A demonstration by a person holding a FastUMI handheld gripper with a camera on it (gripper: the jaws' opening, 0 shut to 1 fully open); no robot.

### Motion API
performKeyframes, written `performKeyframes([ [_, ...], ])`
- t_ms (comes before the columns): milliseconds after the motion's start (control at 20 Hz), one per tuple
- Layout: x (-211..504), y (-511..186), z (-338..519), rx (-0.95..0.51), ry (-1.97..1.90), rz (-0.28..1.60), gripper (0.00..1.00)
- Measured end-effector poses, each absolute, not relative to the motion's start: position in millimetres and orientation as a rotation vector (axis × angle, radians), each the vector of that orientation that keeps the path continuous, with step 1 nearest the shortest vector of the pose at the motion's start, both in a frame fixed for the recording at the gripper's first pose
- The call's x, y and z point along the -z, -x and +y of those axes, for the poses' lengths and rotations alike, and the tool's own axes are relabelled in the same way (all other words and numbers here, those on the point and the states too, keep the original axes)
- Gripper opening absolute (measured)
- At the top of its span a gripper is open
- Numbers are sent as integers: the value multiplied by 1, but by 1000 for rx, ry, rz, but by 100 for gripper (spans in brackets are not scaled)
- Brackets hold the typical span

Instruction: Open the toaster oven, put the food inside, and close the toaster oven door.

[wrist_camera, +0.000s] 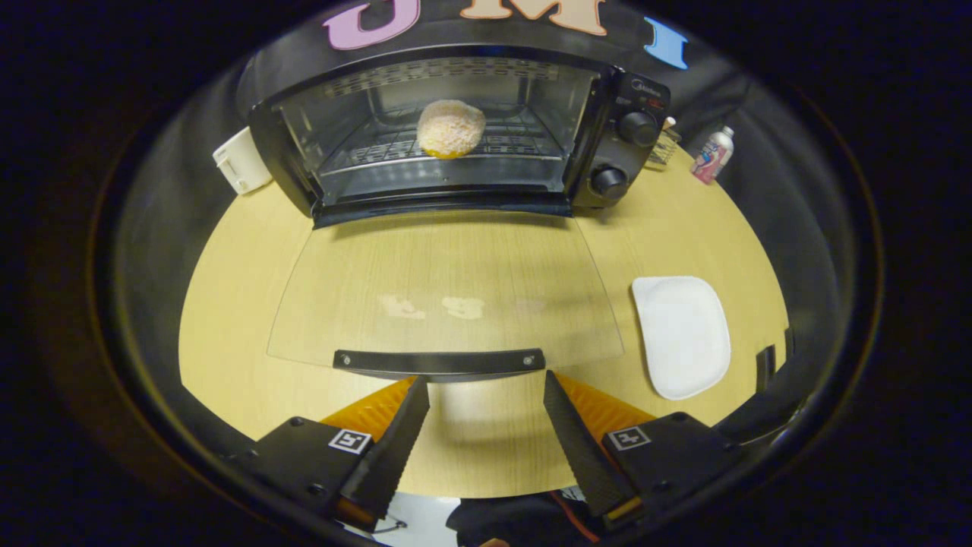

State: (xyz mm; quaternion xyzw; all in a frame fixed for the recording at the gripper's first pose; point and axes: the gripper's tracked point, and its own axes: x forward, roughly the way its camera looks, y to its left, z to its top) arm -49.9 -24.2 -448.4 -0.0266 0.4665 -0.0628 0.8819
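Gripper view looks across a pale wooden tabletop (243, 319) toward a black toaster oven (456, 129) with its door dropped fully open. The clear glass door (448, 296) lies flat toward the camera, and its black bar handle (440, 360) sits just ahead of the fingertips. The gripper (486, 391) has its two fingers spread apart, with bare tabletop showing between them; they hold nothing, and their tips lie right at the near edge of the handle, though whether they touch it cannot be told. Inside the oven, a round, pale yellow, crumb-coated piece of food (451, 128) rests on the wire rack (395, 144), about mid-width of the cavity. Two black knobs (624, 156) stand one above the other on the oven's control panel at its right side. On the table to the right of the open door lies an empty white rounded-rectangular plate (682, 334). A white boxy object (241, 161) sits against the oven's left side, and a small white bottle with a pink label (712, 156) stands beyond the oven's right side.
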Motion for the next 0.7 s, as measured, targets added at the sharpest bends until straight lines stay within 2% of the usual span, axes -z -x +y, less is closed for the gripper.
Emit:
performKeyframes([
  [700, 356, 20, -22, 114, 62, 854, 97],
])
